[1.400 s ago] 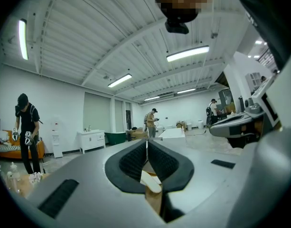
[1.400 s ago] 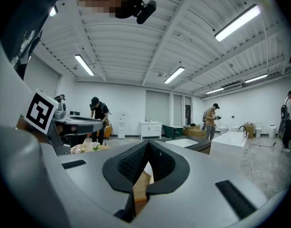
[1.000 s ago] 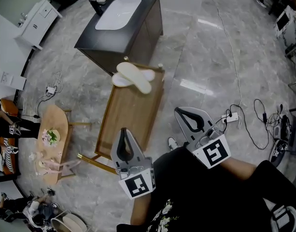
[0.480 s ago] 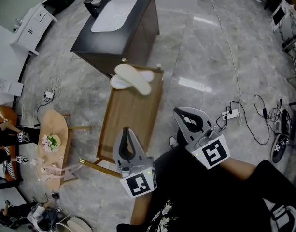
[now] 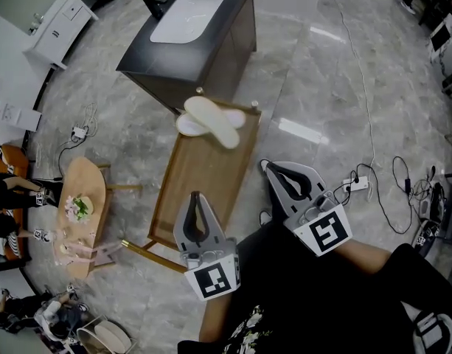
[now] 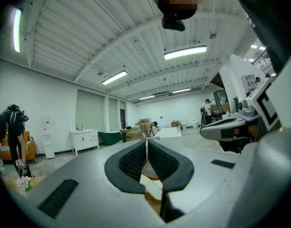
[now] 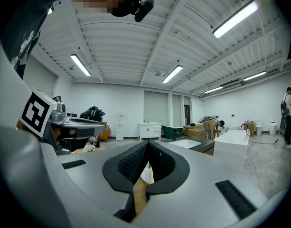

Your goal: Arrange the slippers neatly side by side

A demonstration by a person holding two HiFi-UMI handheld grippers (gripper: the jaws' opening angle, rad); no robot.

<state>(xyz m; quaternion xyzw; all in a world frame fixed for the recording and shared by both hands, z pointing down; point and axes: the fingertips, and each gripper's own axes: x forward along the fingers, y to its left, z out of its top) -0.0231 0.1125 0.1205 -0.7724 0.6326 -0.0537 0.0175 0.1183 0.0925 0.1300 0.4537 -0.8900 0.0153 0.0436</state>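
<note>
Two pale slippers lie crossed at the far end of a wooden tray table (image 5: 196,190): the upper slipper (image 5: 213,120) rests over the lower slipper (image 5: 192,125). My left gripper (image 5: 196,196) hovers over the table's near end, shut and holding nothing. My right gripper (image 5: 265,167) hangs to the table's right over the floor, also shut and holding nothing. In the left gripper view the left gripper (image 6: 146,140) has its jaws pressed together, with a slice of the slippers (image 6: 152,186) showing below. The right gripper (image 7: 147,142) looks the same in the right gripper view.
A dark vanity with a white basin (image 5: 186,17) stands just beyond the table. A small oval side table (image 5: 82,214) with flowers is at the left. Cables and a power strip (image 5: 356,185) lie on the marble floor at right. People stand at the left edge.
The view has shifted slightly; the table and slippers sit a little lower and to the right in frame. Both grippers stay shut and hold much the same place.
</note>
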